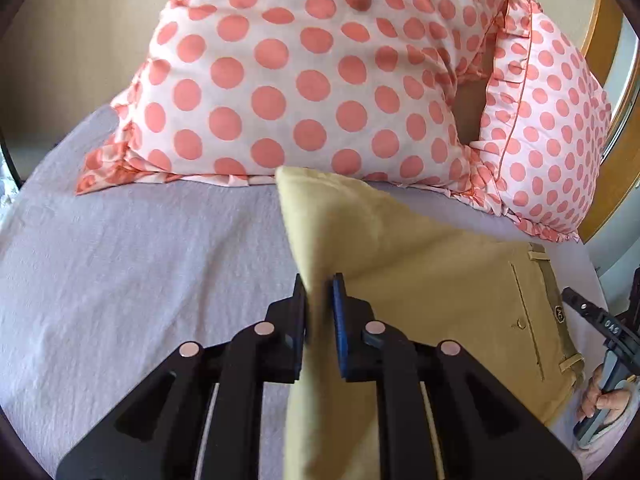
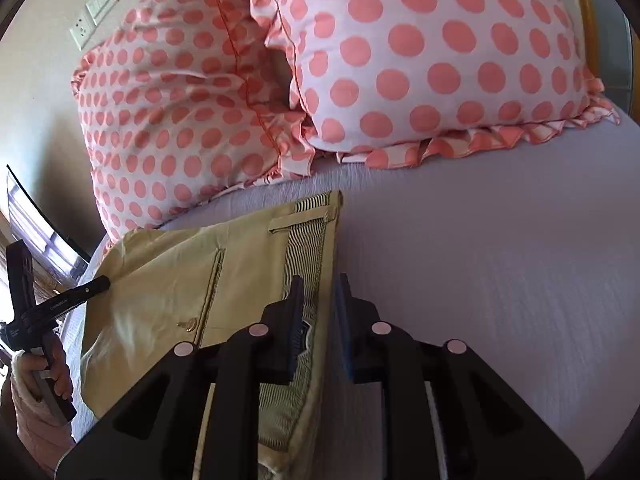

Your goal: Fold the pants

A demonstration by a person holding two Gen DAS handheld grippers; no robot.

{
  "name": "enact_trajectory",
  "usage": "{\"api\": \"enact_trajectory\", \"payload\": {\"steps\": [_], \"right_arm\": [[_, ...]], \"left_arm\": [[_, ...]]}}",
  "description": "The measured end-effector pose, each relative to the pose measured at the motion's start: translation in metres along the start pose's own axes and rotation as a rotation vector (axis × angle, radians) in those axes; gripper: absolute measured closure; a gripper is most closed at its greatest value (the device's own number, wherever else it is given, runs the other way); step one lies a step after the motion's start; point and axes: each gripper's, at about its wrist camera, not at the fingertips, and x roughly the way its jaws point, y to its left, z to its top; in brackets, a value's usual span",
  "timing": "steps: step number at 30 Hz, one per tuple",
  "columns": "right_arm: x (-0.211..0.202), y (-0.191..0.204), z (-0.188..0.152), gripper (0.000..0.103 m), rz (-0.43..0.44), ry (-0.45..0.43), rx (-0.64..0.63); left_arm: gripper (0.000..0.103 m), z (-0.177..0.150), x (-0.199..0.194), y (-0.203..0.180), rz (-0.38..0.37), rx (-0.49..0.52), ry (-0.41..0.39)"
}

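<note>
Pale khaki cotton pants (image 2: 160, 280) are lying on the lilac textured bedsheet (image 1: 120, 260), waistband end flat.

Left gripper (image 1: 318, 328) is clamping a raised leg fold; right gripper (image 2: 320, 328) is straddling the waistband edge (contact unclear).

Folding is looking barely begun. Leg ends are cut off. 2 polka-dot ruffled pillows (image 1: 300, 80) are sitting behind.

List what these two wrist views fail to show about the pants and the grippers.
- Left wrist view: the pants run under the left gripper and off the bottom edge, so their full length is cut off.
- Right wrist view: the right gripper straddles the waistband; its own fingers hide whether the fabric is pinched.
- Right wrist view: the button beside the pocket is too small to read.
- Both views: the pillows run past the frame edges.
</note>
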Motion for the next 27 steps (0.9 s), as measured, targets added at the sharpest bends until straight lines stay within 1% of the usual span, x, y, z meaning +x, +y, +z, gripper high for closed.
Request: {"api": "enact_trajectory", "payload": {"steps": [1, 2, 3, 4, 5, 6, 7, 8, 9, 10, 11, 12, 13, 14, 15, 16, 17, 18, 20, 22, 23, 26, 27], "right_arm": [[-0.010, 0.000, -0.003, 0.060, 0.032, -0.023, 0.008], [-0.017, 0.002, -0.006, 0.052, 0.083, -0.033, 0.018], [-0.022, 0.006, -0.010, 0.046, 0.142, -0.022, 0.024], [-0.022, 0.011, -0.013, 0.046, 0.183, 0.000, 0.021], [-0.020, 0.017, -0.016, 0.046, 0.208, 0.025, 0.016], [-0.015, 0.024, -0.019, 0.042, 0.219, 0.053, 0.014], [-0.007, 0.030, -0.023, 0.033, 0.219, 0.087, 0.015], [-0.001, 0.035, -0.027, 0.028, 0.206, 0.113, 0.012], [0.005, 0.039, -0.030, 0.020, 0.179, 0.136, 0.002], [0.010, 0.043, -0.033, 0.019, 0.147, 0.152, -0.016], [0.008, 0.048, -0.034, 0.019, 0.114, 0.144, -0.038], [0.006, 0.053, -0.035, 0.017, 0.075, 0.149, -0.051], [0.004, 0.058, -0.036, 0.012, 0.033, 0.152, -0.065], [-0.003, 0.063, -0.040, 0.008, -0.015, 0.142, -0.086], [-0.011, 0.068, -0.046, 0.001, -0.062, 0.123, -0.111], [-0.020, 0.074, -0.054, 0.001, -0.099, 0.096, -0.140], [-0.030, 0.079, -0.064, 0.001, -0.118, 0.069, -0.166], [-0.038, 0.084, -0.074, 0.001, -0.138, 0.052, -0.187], [-0.051, 0.089, -0.096, 0.001, -0.189, 0.036, -0.206], [-0.057, 0.091, -0.115, 0.001, -0.236, 0.034, -0.211], [-0.058, 0.091, -0.122, 0.001, -0.234, 0.044, -0.204], [-0.056, 0.088, -0.138, 0.001, -0.201, 0.091, -0.154], [-0.057, 0.091, -0.141, 0.001, -0.216, 0.081, -0.159]], "left_arm": [[0.088, -0.006, -0.012, 0.002, 0.015, 0.011, -0.034], [0.082, -0.012, -0.024, 0.002, 0.004, 0.019, -0.058], [0.073, -0.018, -0.035, -0.001, -0.034, 0.022, -0.067], [0.067, -0.024, -0.043, -0.005, -0.080, 0.020, -0.069], [0.059, -0.030, -0.048, -0.009, -0.133, 0.020, -0.057], [0.053, -0.036, -0.049, -0.014, -0.182, 0.025, -0.032], [0.050, -0.042, -0.045, -0.021, -0.219, 0.029, 0.004], [0.047, -0.047, -0.037, -0.028, -0.238, 0.034, 0.042], [0.045, -0.053, -0.027, -0.036, -0.228, 0.045, 0.077], [0.044, -0.060, -0.016, -0.041, -0.192, 0.058, 0.108], [0.045, -0.066, -0.007, -0.045, -0.164, 0.069, 0.133], [0.045, -0.070, -0.009, -0.049, -0.142, 0.092, 0.100], [0.045, -0.073, -0.012, -0.054, -0.095, 0.118, 0.089], [0.045, -0.076, -0.015, -0.057, -0.065, 0.139, 0.088], [0.040, -0.081, -0.022, -0.060, -0.053, 0.154, 0.080], [0.035, -0.085, -0.029, -0.061, -0.046, 0.163, 0.072], [0.025, -0.092, -0.038, -0.060, -0.036, 0.172, 0.064], [0.018, -0.100, -0.048, -0.060, -0.022, 0.181, 0.054], [0.016, -0.118, -0.065, -0.055, -0.008, 0.194, 0.039], [0.014, -0.137, -0.078, -0.048, -0.004, 0.181, 0.041], [0.012, -0.146, -0.083, -0.044, 0.004, 0.164, 0.051], [0.012, -0.167, -0.090, -0.033, 0.013, 0.097, 0.069], [0.012, -0.172, -0.094, -0.032, 0.018, 0.082, 0.052]]}}
